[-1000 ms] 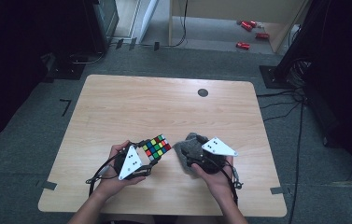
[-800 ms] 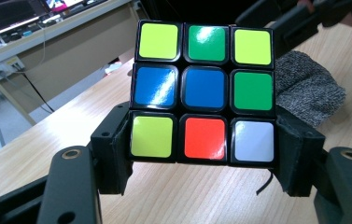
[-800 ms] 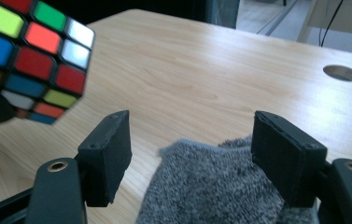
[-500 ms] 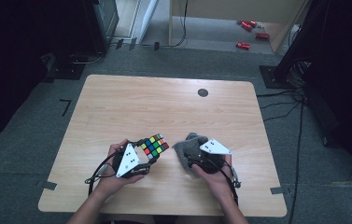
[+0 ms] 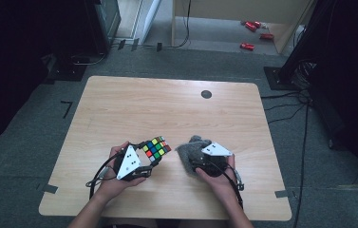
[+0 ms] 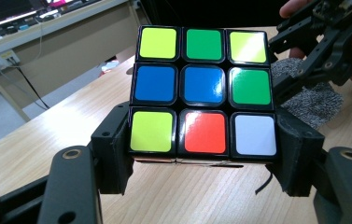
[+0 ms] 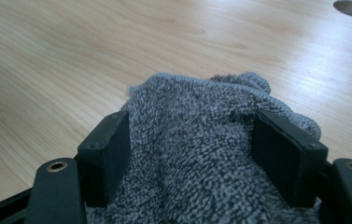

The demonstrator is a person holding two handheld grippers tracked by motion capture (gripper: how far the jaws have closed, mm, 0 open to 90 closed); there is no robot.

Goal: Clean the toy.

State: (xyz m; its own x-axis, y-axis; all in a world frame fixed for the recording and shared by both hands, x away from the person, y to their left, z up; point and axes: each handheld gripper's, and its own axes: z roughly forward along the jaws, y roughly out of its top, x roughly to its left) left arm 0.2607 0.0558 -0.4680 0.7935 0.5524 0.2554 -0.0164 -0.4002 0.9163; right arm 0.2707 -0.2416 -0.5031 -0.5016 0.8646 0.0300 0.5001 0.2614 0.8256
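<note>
A scrambled colour cube [image 5: 155, 148] is held off the wooden table [image 5: 167, 114] near its front edge. My left gripper [image 5: 149, 159] is shut on it. In the left gripper view the two jaws clamp the cube [image 6: 204, 88] at its bottom row, left and right, with yellow, green, blue, red and white stickers facing the camera. To its right a crumpled grey cloth [image 5: 191, 151] bulges from my right gripper [image 5: 198, 164], which is shut on it. The right gripper view has the cloth [image 7: 197, 140] bunched between both pads [image 7: 113, 149], low over the tabletop. The right gripper [image 6: 323, 46] and the cloth [image 6: 311, 100] also appear behind the cube.
A round dark cable hole [image 5: 206, 94] sits in the far part of the table. The table's front edge lies just under both hands. Cables trail from both grippers toward the person. Red objects [image 5: 250, 28] lie on the floor beyond the table.
The right gripper with the cloth has sunk a little toward the tabletop and drifted slightly left. The left gripper and the cube have stayed put.
</note>
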